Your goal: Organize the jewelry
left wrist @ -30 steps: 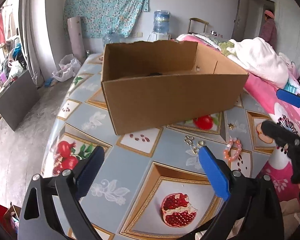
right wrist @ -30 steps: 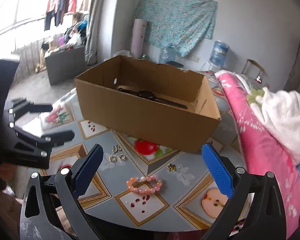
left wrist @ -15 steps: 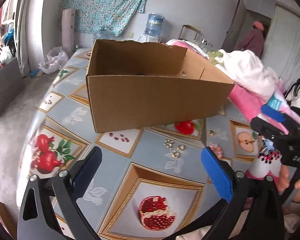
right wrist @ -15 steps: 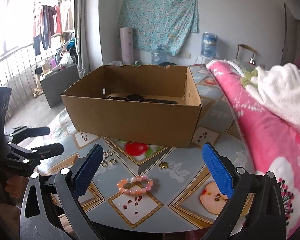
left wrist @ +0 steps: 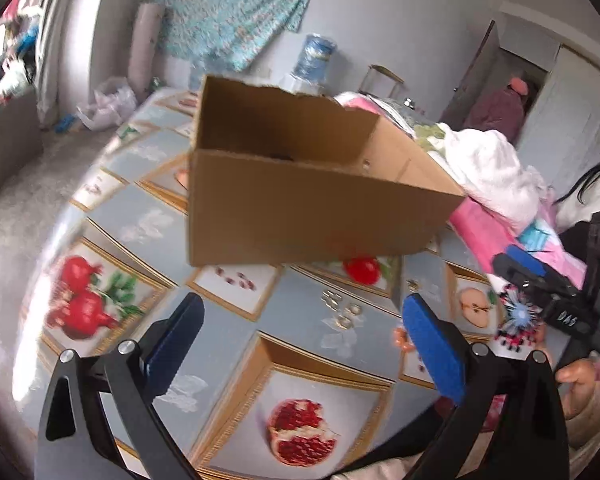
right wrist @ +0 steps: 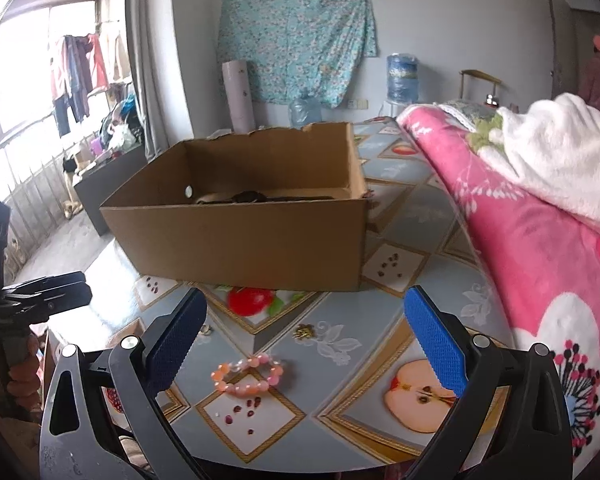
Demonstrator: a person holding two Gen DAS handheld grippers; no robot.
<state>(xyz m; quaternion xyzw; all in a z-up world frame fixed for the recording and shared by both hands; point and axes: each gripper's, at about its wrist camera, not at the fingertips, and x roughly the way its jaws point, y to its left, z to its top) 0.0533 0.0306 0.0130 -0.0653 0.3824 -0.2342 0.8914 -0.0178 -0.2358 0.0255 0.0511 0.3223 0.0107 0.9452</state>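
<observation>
Both grippers, left (left wrist: 300, 320) and right (right wrist: 304, 320), hung spread and empty; the pink bead bracelet (right wrist: 249, 374) lay at 7 o'clock of the right gripper, the cardboard box (right wrist: 252, 236) at 12; we judged a low, centred descent best.

The only writing we can make out is a short white marking on the black body of the right gripper (left wrist: 556, 300), at about three o'clock in the left wrist view; it looks like "DAS", though motion blur leaves us unsure of the letters. The cardboard box (right wrist: 240, 236), at the centre of the right wrist view, shows us plain brown walls with no print. The water bottle (right wrist: 402, 76) at about one o'clock in that view carries a blue label too small for us to read.
</observation>
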